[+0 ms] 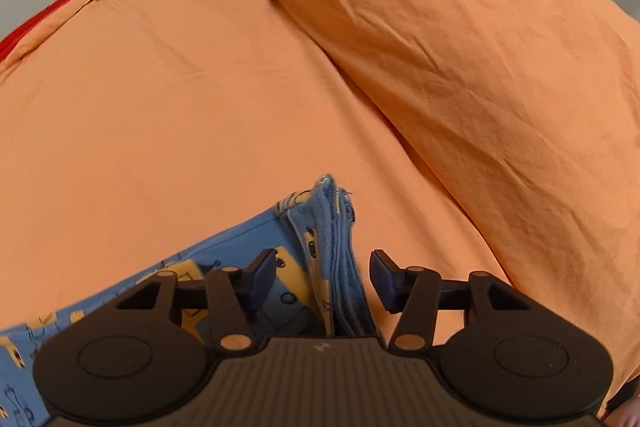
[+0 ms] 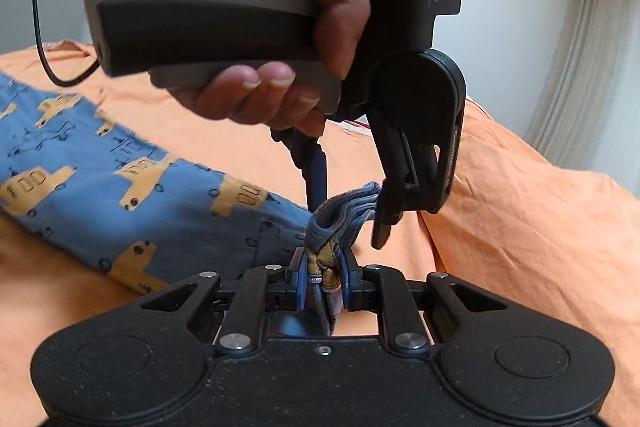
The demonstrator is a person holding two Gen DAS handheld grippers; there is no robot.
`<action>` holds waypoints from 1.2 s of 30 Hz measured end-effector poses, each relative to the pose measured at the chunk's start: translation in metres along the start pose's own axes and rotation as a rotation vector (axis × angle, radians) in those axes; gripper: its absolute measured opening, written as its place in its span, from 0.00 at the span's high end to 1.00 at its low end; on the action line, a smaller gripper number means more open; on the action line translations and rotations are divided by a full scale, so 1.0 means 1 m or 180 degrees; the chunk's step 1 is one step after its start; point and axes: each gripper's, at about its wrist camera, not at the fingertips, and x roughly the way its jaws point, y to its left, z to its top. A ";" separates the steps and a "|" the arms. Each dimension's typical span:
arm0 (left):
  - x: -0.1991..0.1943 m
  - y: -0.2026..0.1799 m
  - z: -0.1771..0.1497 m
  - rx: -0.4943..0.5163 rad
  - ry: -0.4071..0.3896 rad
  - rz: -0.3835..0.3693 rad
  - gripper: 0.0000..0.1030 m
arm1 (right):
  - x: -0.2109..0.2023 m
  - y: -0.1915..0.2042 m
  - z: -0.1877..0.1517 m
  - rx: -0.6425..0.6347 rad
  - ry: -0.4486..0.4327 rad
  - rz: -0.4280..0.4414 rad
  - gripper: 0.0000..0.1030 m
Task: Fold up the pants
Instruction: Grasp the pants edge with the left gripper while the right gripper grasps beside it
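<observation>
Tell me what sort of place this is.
Most likely a bedroom: an orange bedsheet spread over a mattress, a matching orange pillow lying on it, and a pale curtain hanging against the white wall.

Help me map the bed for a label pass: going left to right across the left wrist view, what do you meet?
Red bed edge → blue patterned pants → left gripper with the bunched waistband between its open jaws → orange pillow, all on the orange sheet.
</observation>
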 end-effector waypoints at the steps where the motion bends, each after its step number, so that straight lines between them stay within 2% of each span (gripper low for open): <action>1: -0.001 0.005 -0.002 -0.0038 0.0015 -0.0019 0.65 | -0.001 0.001 0.000 -0.0024 -0.0005 0.0009 0.83; 4: -0.009 0.016 -0.009 -0.0141 -0.0010 0.0004 0.74 | -0.004 0.007 0.002 -0.0120 -0.0032 0.0036 0.83; 5: -0.013 0.022 -0.012 -0.0177 -0.0036 -0.0033 0.81 | -0.006 0.009 0.003 -0.0154 -0.0042 0.0039 0.83; 8: -0.031 0.039 -0.021 -0.0368 -0.0124 -0.0223 0.85 | -0.013 0.013 0.008 -0.0217 -0.0085 0.0073 0.83; 13: -0.075 0.084 -0.041 -0.0680 -0.0365 -0.0429 0.85 | -0.036 0.027 0.031 -0.0326 -0.0218 0.0232 0.83; 18: -0.103 0.142 -0.089 -0.1009 -0.0639 -0.0496 0.85 | -0.046 0.062 0.054 -0.0517 -0.0271 0.0547 0.83; 22: -0.100 0.195 -0.130 -0.1362 -0.0658 -0.0485 0.85 | -0.047 0.098 0.067 -0.0671 -0.0232 0.0870 0.83; 27: -0.075 0.237 -0.164 -0.1475 -0.0560 -0.0508 0.85 | -0.034 0.145 0.065 -0.0805 -0.0062 0.1139 0.83; 30: -0.070 0.248 -0.174 -0.1573 -0.0649 -0.0718 0.85 | -0.022 0.164 0.059 -0.0789 0.0078 0.1179 0.83; 36: -0.068 0.245 -0.174 -0.1433 -0.0723 -0.0741 0.84 | -0.016 0.167 0.052 -0.0748 0.0091 0.1134 0.80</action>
